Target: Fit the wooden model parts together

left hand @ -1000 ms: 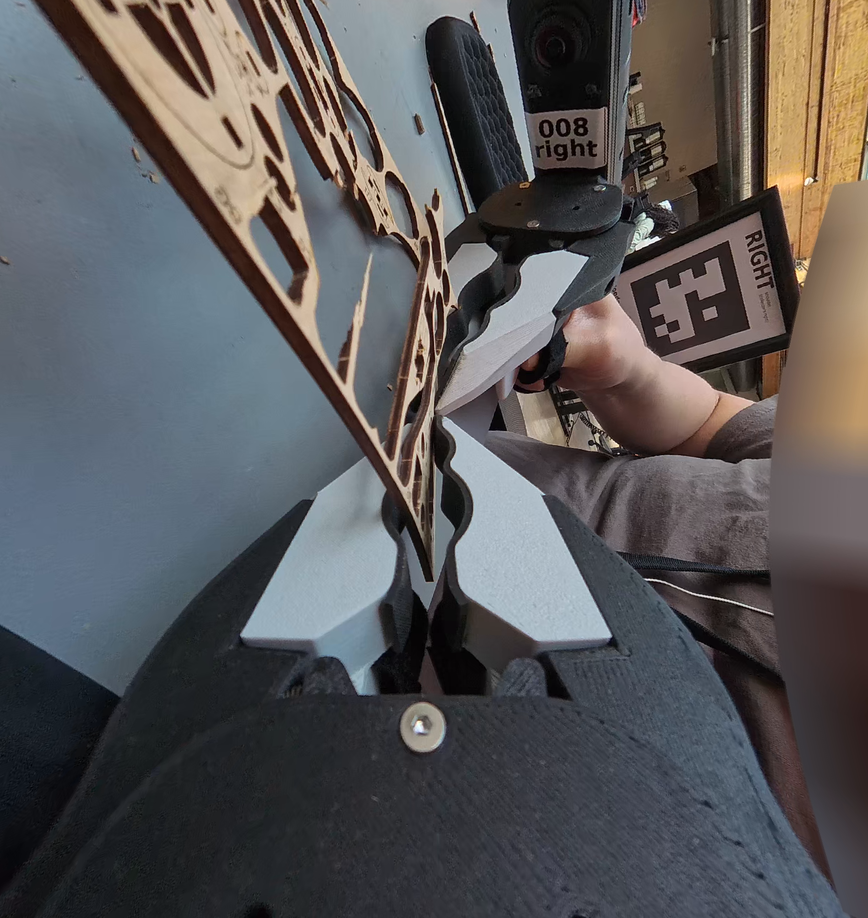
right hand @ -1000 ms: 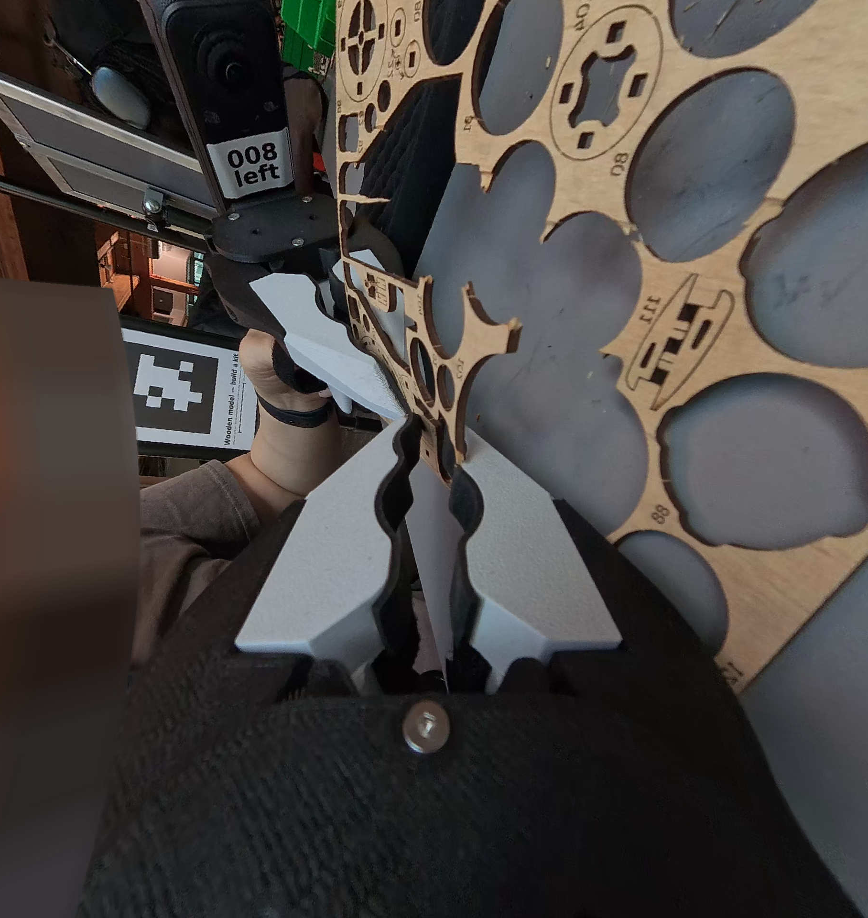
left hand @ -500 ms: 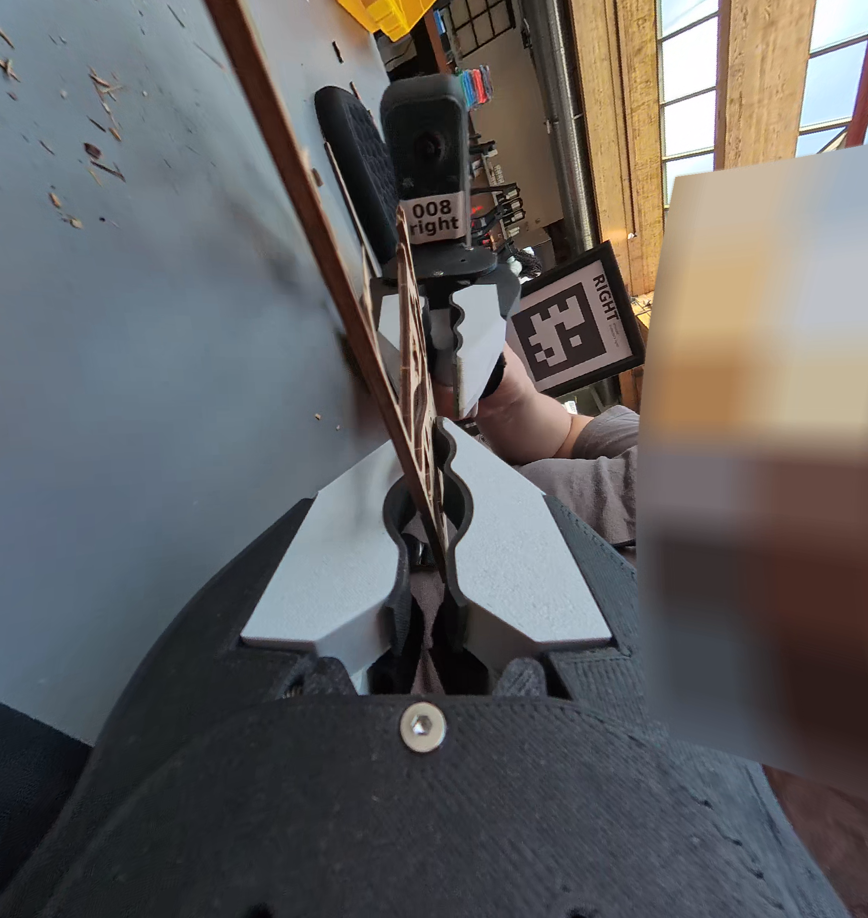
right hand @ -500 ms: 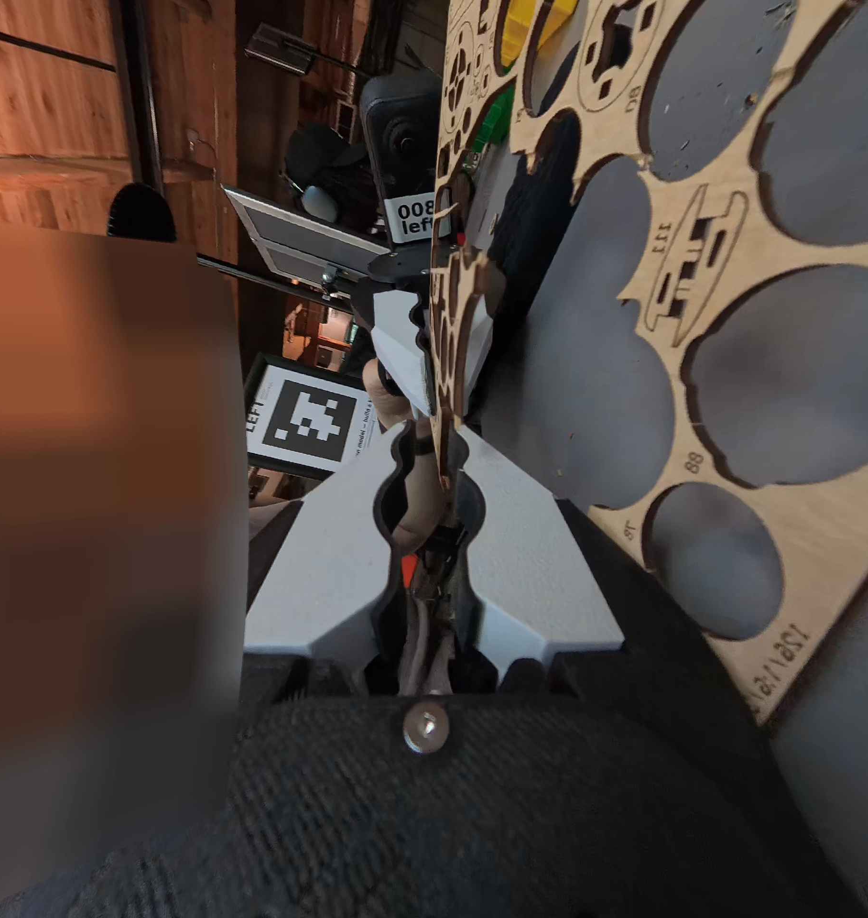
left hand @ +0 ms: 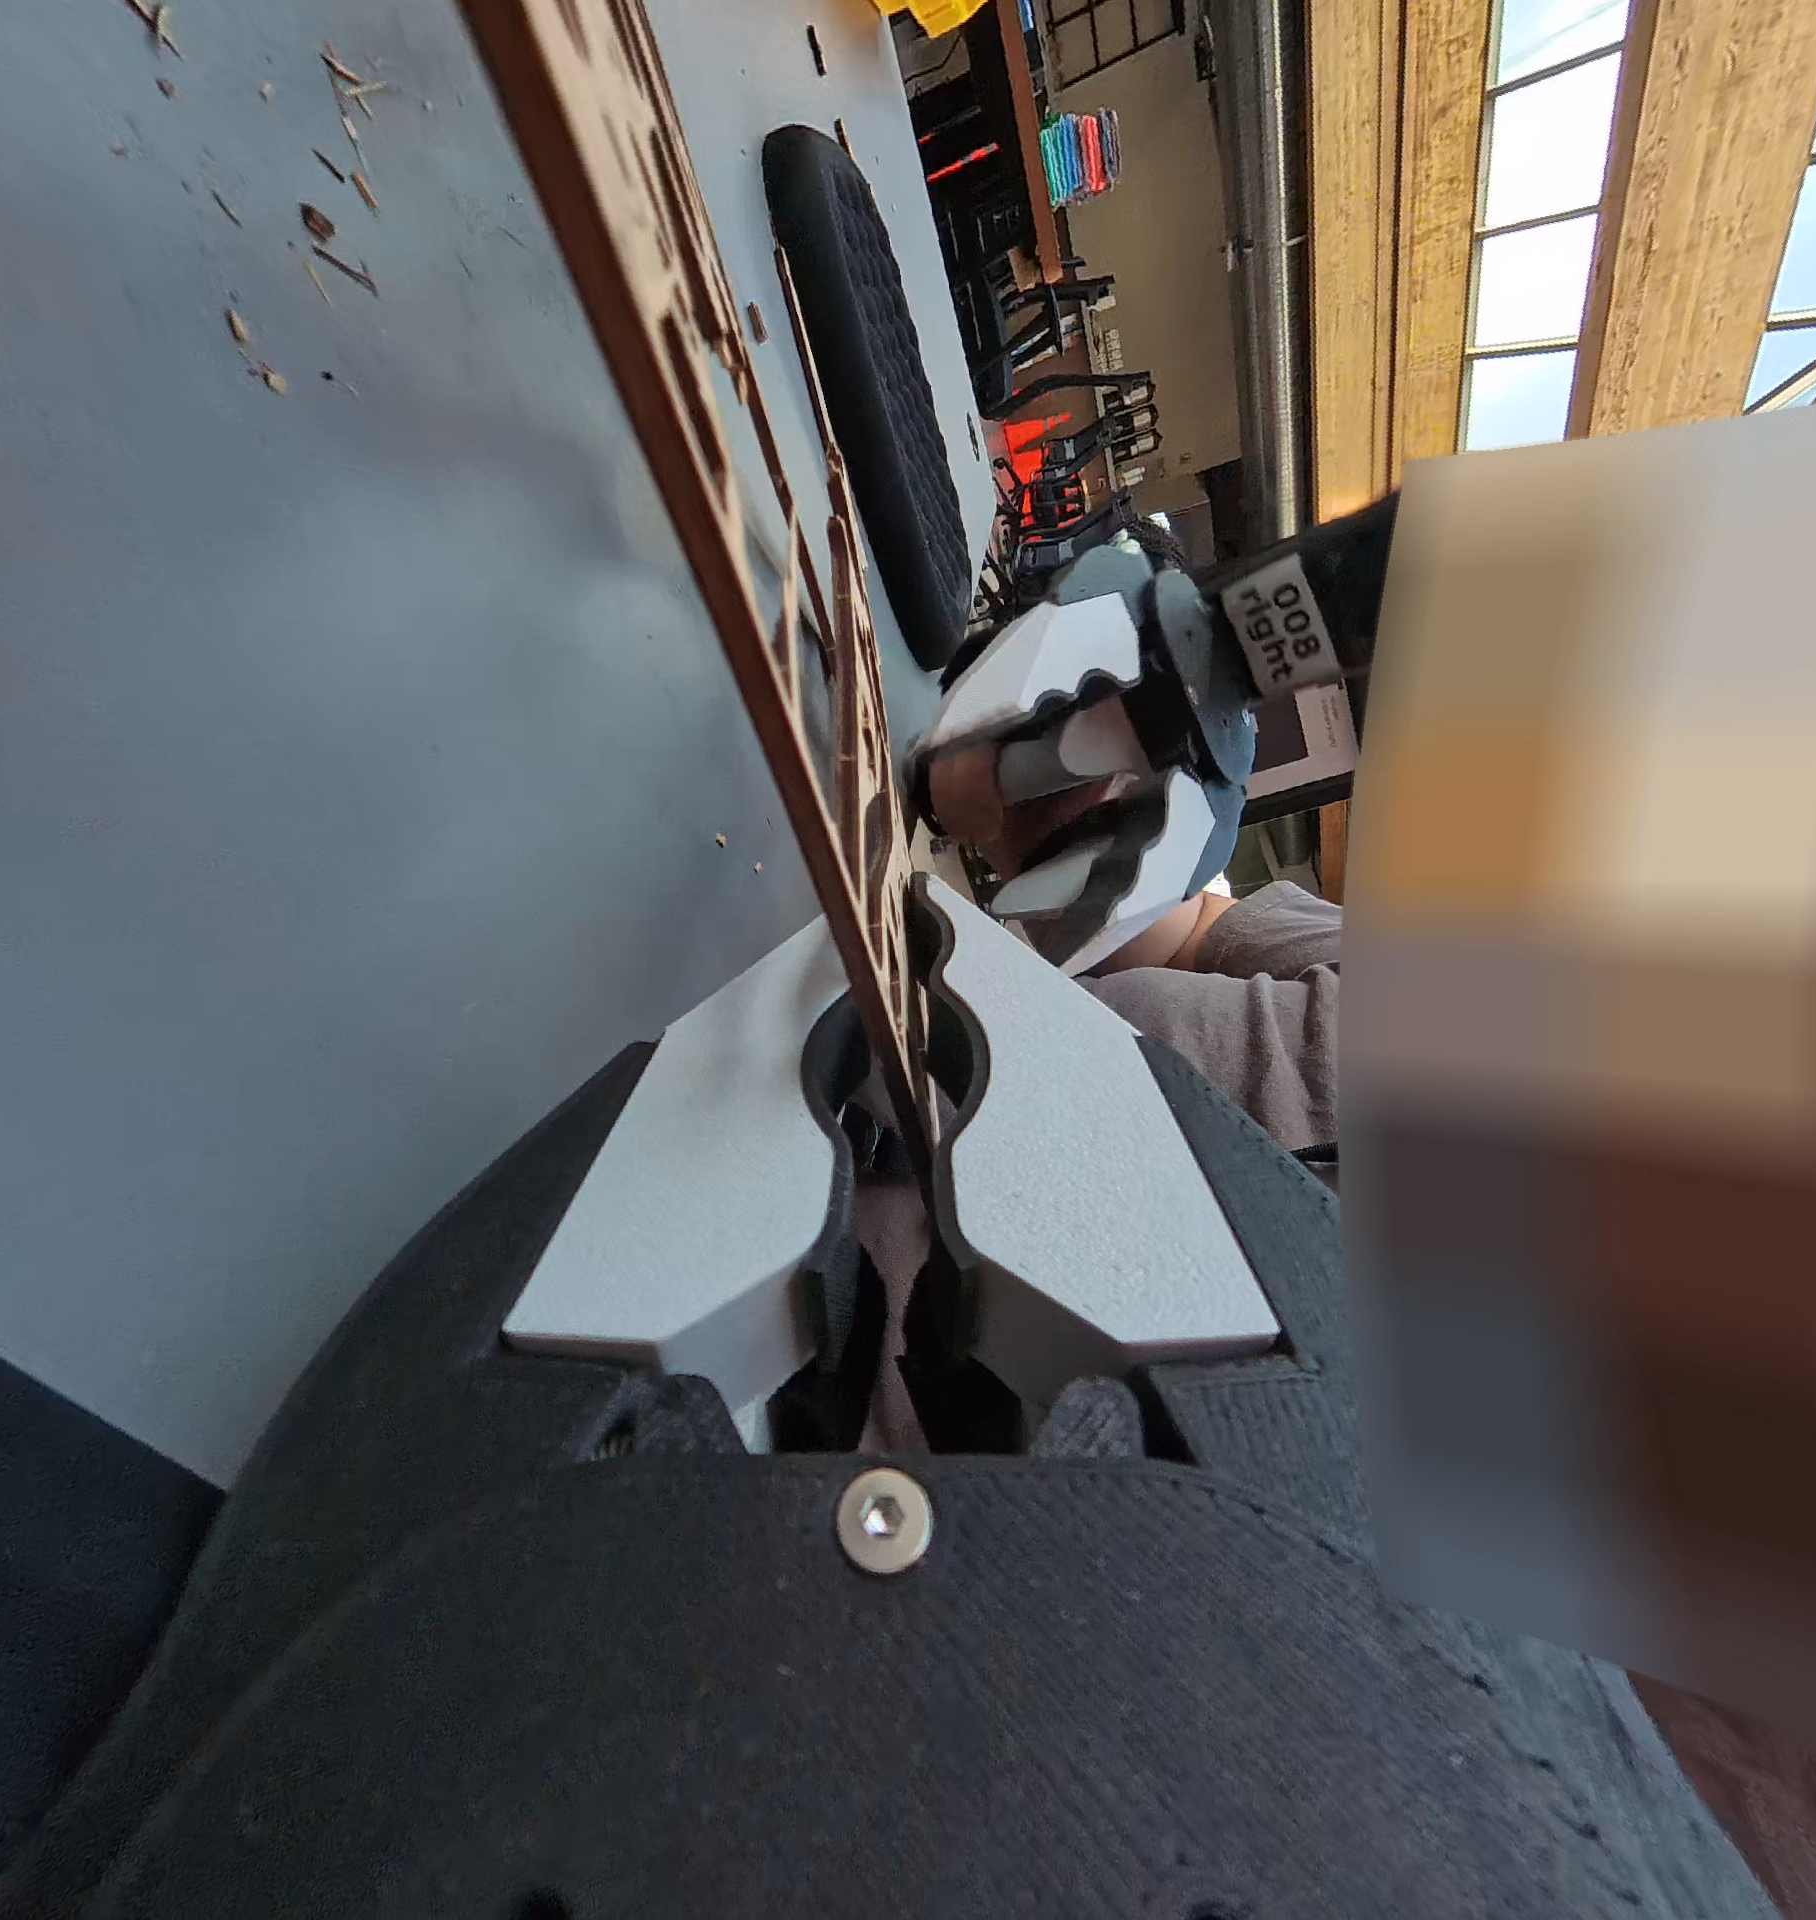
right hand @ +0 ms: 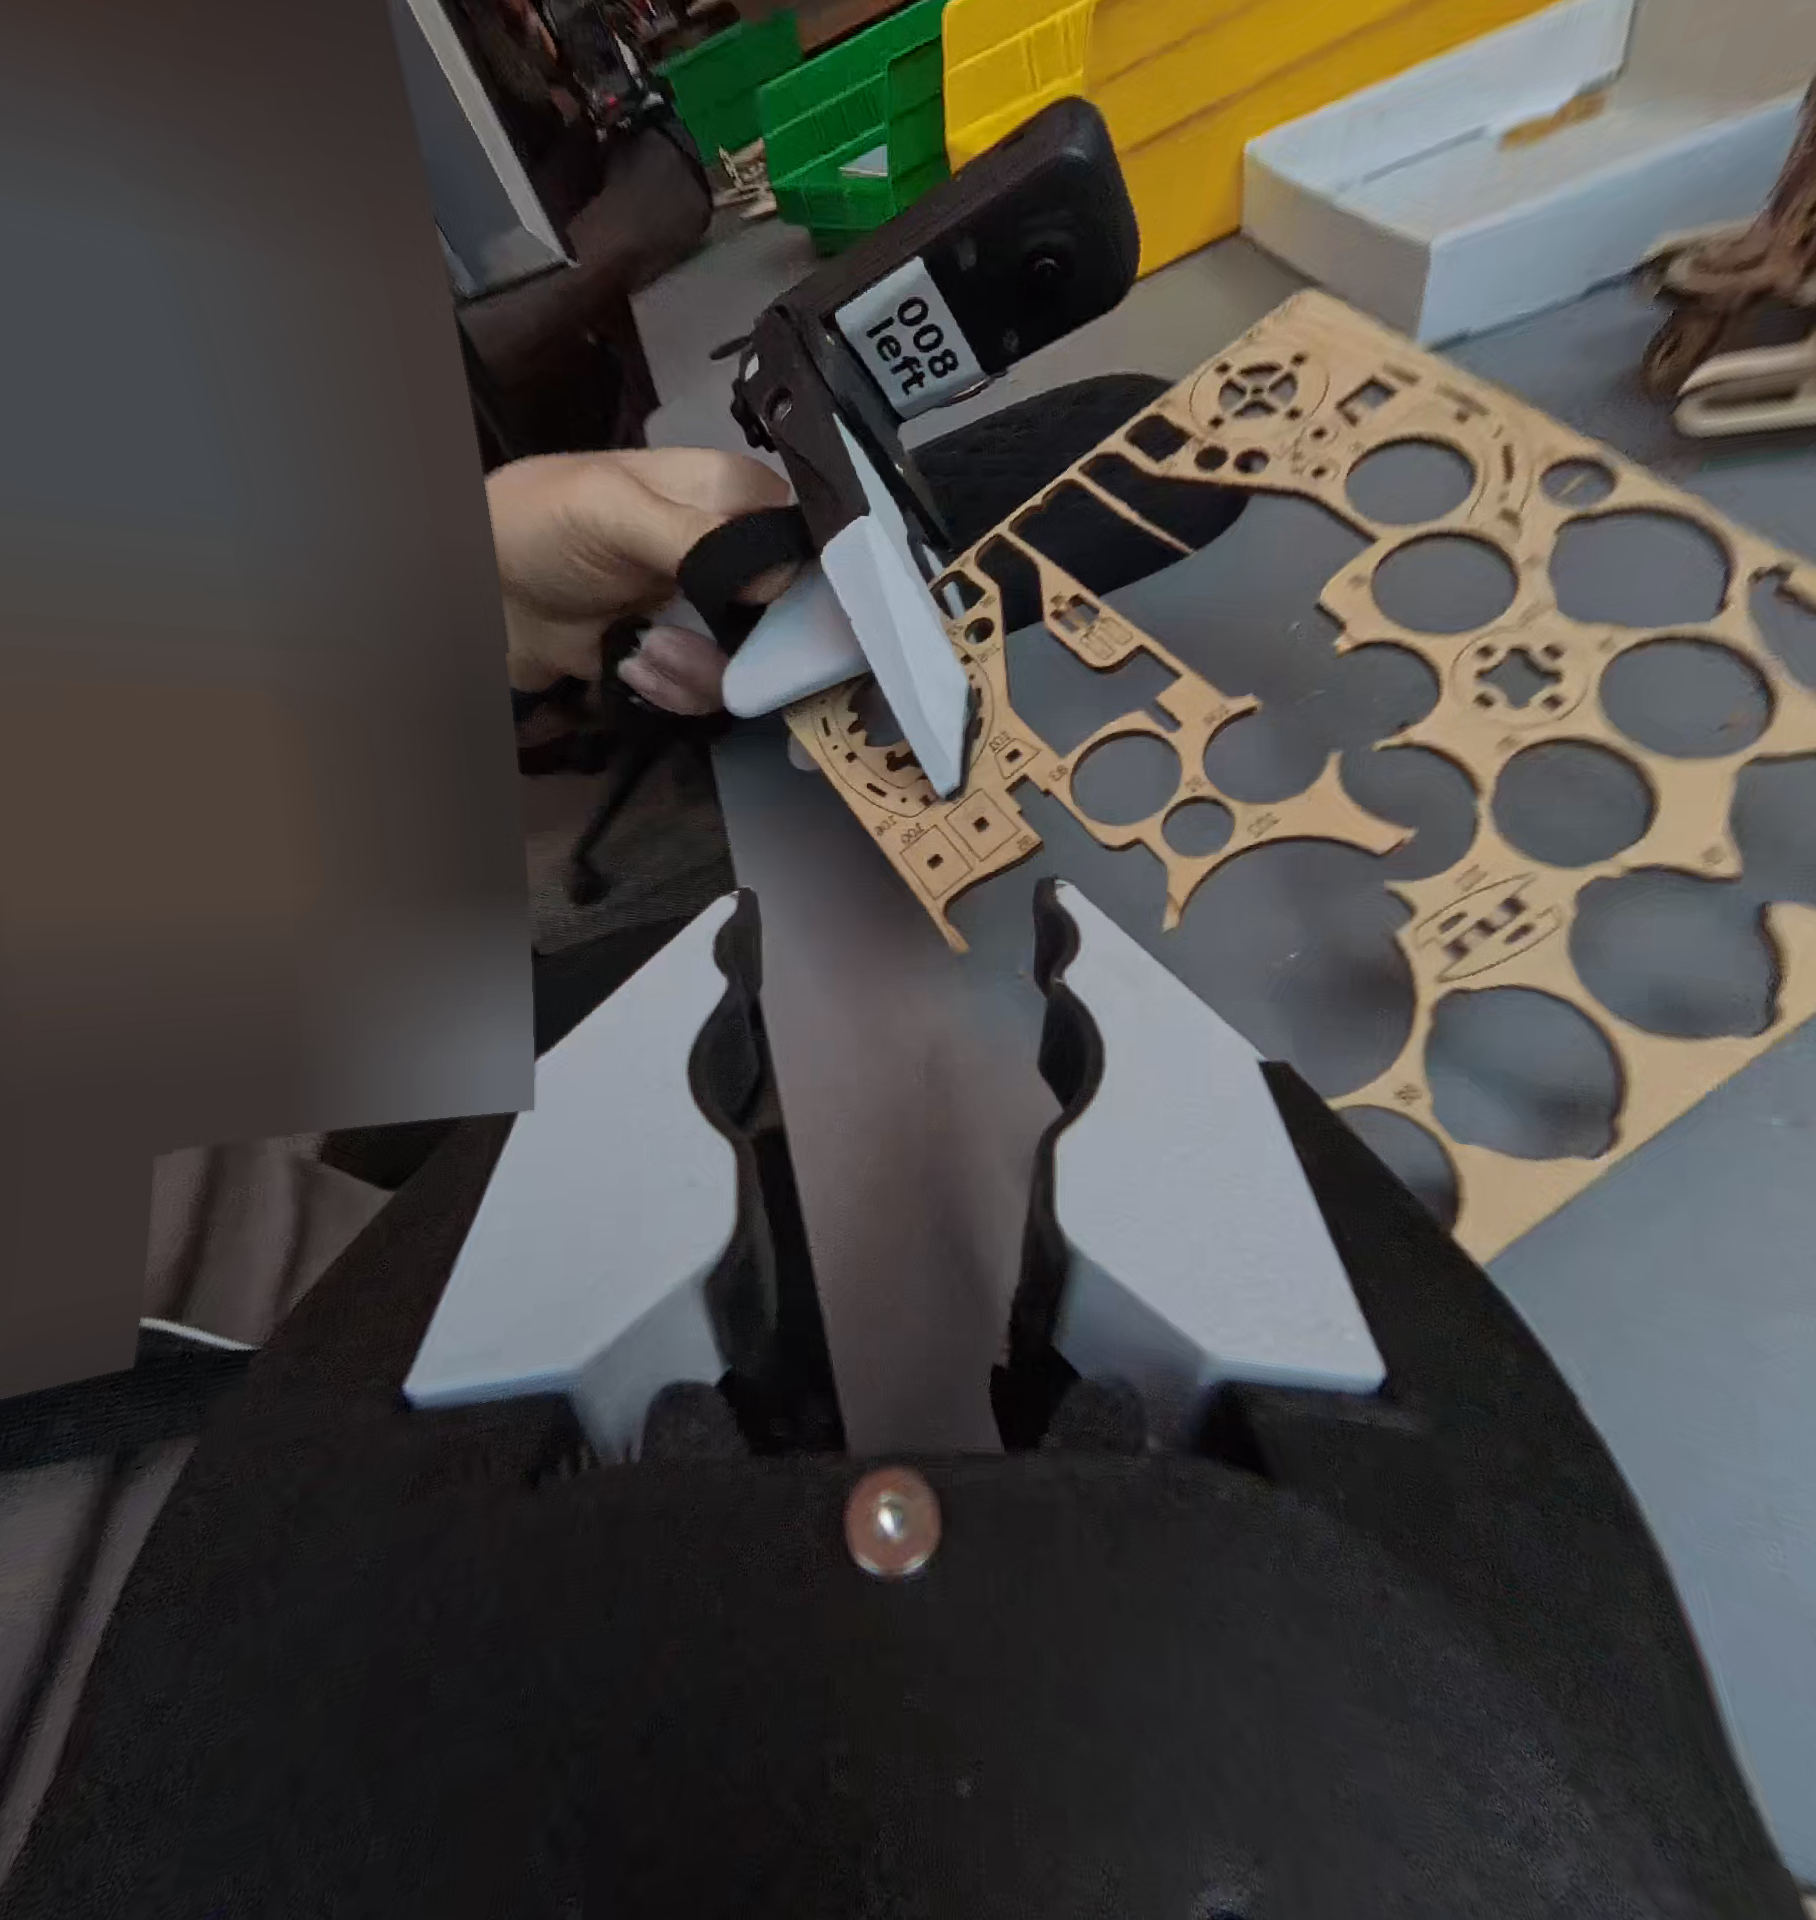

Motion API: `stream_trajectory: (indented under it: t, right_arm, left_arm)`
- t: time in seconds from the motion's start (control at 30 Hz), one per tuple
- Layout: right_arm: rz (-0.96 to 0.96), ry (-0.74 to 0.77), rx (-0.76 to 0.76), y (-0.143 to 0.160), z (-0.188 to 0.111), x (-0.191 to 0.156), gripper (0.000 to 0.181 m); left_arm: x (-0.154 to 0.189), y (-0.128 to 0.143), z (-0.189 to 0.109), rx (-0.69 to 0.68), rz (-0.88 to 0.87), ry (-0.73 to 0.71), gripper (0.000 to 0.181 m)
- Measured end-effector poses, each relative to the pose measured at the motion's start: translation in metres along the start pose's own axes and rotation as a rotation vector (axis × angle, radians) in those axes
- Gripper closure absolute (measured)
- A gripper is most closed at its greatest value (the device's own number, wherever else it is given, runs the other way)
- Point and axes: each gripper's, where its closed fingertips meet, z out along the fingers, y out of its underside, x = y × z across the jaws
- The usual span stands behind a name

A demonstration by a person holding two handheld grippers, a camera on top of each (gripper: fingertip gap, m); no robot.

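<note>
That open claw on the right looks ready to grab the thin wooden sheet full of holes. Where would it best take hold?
Probably on the solid strip of the wooden sheet along its near edge, coming in edge-on from the right gripper's side so one finger goes above and one below. The middle is mostly cut-outs with thin bridges that could snap. The left gripper already clamps the far corner, so a grip apart from it would steady the sheet.

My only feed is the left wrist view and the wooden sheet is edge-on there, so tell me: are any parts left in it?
Observer: The wooden sheet is mostly empty round holes, but two small square pieces sit uncut at its near corner.
Operator: Where does my gripper bite it?
Observer: The left gripper clamps that same corner, right beside the squares.
Operator: Anything built yet?
Observer: What looks like a partly built wooden model stands far right, beyond the sheet.
</note>
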Motion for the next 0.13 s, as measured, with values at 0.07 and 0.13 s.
stream_trajectory:
  t: [0.07,0.13]
  right_arm:
    - [-0.307,0.114,0.000,-0.0040,-0.0015,0.0024,0.115]
    - [-0.537,0.190,-0.037,-0.0035,0.0036,0.0038,0.111]
  left_arm:
    - [-0.0012,-0.0002,0.0004,-0.004,-0.015,-0.007,0.180]
    - [-0.0013,-0.0013,0.0006,-0.002,-0.034,-0.009,0.180]
